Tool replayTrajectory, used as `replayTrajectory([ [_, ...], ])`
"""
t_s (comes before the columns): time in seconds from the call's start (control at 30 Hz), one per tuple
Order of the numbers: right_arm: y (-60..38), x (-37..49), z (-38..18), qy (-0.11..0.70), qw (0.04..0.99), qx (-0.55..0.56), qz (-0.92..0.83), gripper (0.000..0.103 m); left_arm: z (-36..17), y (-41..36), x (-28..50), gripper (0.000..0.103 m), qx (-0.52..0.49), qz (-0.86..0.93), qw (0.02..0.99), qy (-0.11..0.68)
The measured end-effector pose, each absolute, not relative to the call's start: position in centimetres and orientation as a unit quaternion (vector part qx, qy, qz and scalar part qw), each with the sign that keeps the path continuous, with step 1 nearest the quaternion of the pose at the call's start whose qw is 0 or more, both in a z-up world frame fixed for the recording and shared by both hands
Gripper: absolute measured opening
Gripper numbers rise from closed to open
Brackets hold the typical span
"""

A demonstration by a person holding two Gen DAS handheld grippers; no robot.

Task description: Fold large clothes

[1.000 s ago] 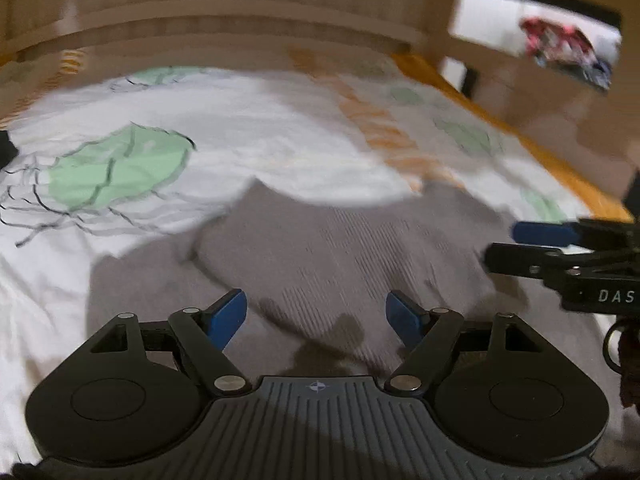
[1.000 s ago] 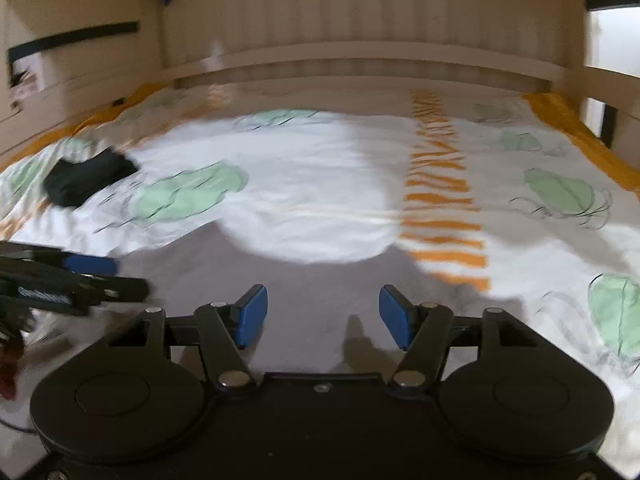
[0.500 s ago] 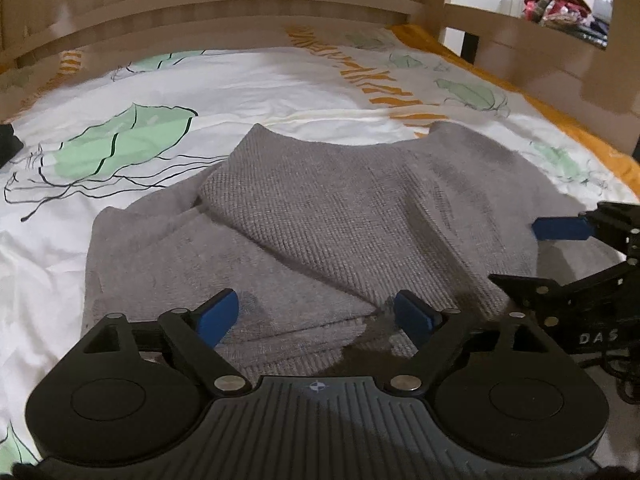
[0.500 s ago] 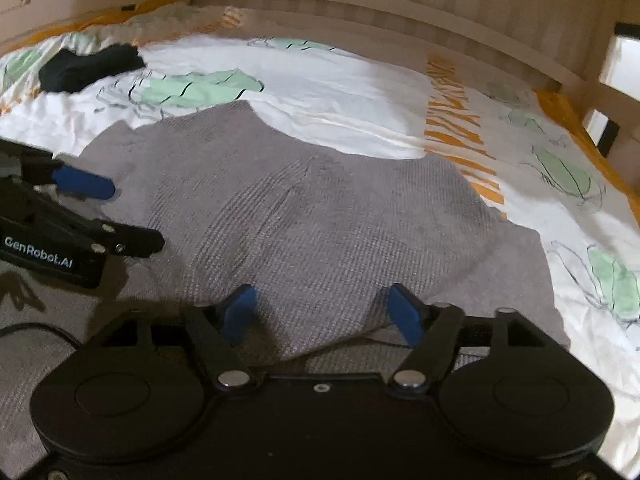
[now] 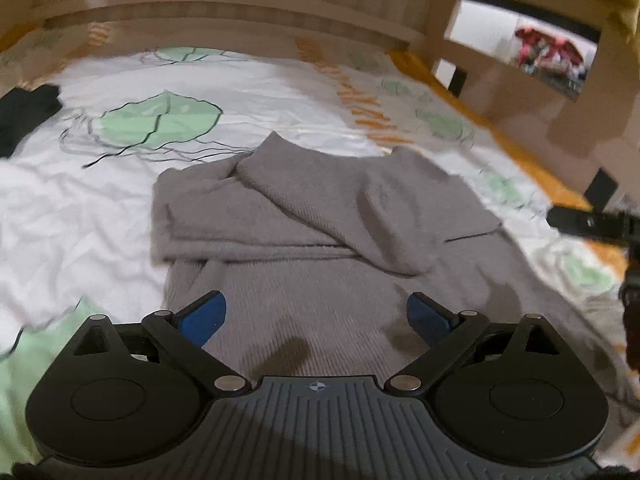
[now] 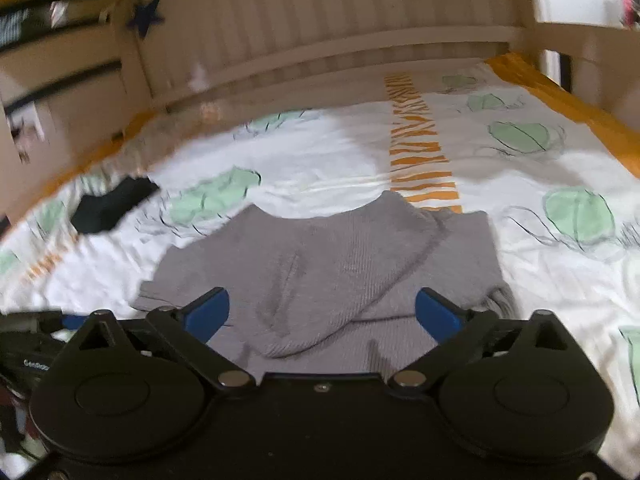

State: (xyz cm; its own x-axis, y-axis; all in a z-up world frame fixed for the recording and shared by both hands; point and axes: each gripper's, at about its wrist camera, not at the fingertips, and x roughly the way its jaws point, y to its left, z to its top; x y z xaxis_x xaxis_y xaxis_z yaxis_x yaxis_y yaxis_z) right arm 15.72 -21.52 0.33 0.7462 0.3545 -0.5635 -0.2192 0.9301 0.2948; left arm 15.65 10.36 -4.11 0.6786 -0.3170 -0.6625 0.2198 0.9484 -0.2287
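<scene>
Releasing after sleeve fold, both grippers clear

Opening wide on both sides: left gripper point(image 5: 316, 316) and right gripper point(image 6: 322, 312) have jaws spreading, nothing between the pads in either wrist view. Each hangs above the near part of the grey sweater point(image 5: 320, 216), not touching it.

Sweater lies flat on the bed sheet point(image 5: 80, 208), roughly mid-bed. Both sleeves are crossed over the chest, one lying on top of the other; the hem end is nearest the grippers. A dark garment point(image 6: 112, 204) sits well apart at the left side of the bed, untouched.

Judgement: sleeve step looks done; body fold still to do. Next move probably needs both grippers down at the hem corners, pinching both layers, then carrying the hem toward the collar without dragging the sleeves out. Frames are blurred, so edge positions are approximate.
</scene>
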Motion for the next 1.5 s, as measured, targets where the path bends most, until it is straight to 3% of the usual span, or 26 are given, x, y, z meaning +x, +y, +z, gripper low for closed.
replayTrajectory([
  [0.2,-24.5,11.5,1.0,0.352,0.916,0.139,0.132,0.103,-3.2,12.5,11.7,0.1,-0.095,-0.144,0.91,0.378],
  [0.5,-27.6,5.5,-1.5,0.429,0.887,0.144,0.092,0.102,-7.0,13.8,8.1,0.103,-0.12,-0.142,0.876,0.445],
  [0.9,-27.0,1.1,-1.9,0.43,0.877,0.163,0.139,0.103,-8.8,11.1,5.4,0.103,-0.061,-0.161,0.862,0.476],
  [1.27,-26.0,1.7,-2.7,0.433,0.876,0.142,0.155,0.102,-9.4,11.7,6.0,0.103,-0.112,-0.168,0.854,0.48],
  [1.3,-25.8,1.5,-2.6,0.432,0.879,0.135,0.152,0.094,-9.4,11.8,6.0,0.102,-0.115,-0.169,0.854,0.479],
  [1.33,-25.8,1.4,-2.6,0.432,0.881,0.126,0.148,0.07,-9.4,11.9,6.1,0.102,-0.12,-0.168,0.853,0.479],
  [1.37,-25.8,1.5,-2.8,0.436,0.881,0.118,0.142,0.056,-9.3,12.0,6.1,0.102,-0.126,-0.166,0.853,0.479],
  [1.4,-26.0,1.6,-3.0,0.441,0.879,0.12,0.135,0.028,-9.3,12.0,6.1,0.102,-0.133,-0.164,0.853,0.478],
  [1.43,-26.4,1.7,-3.3,0.443,0.877,0.128,0.132,0.022,-9.3,12.1,6.2,0.102,-0.137,-0.162,0.852,0.478],
  [1.5,-26.9,1.6,-3.4,0.436,0.878,0.143,0.138,0.019,-9.3,12.0,6.3,0.101,-0.138,-0.16,0.852,0.479],
])
